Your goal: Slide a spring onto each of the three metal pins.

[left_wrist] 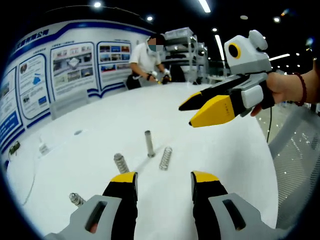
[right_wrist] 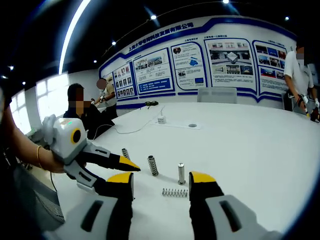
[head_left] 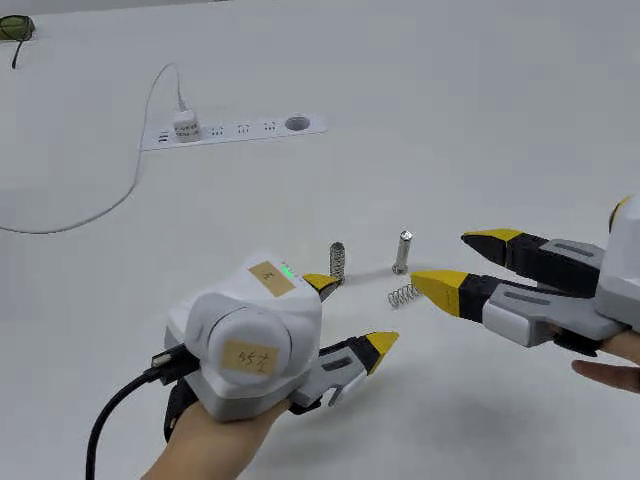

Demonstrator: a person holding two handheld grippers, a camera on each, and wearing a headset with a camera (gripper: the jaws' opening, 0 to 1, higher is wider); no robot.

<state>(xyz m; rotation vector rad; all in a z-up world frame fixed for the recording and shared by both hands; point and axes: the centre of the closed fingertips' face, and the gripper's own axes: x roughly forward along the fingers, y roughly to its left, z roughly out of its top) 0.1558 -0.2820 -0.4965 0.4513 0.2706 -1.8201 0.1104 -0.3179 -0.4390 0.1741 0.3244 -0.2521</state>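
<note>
On the white table stands a bare metal pin. A loose spring lies just in front of it. To its left, a second pin wears a spring. A third sprung pin stands farther left. My left gripper is open and empty, just short of the sprung pin. My right gripper is open and empty too, its lower tip close to the loose spring.
A white power strip with a plug and a trailing cable lies at the back left. A dark object sits in the far left corner. People stand and sit at the table's far edges.
</note>
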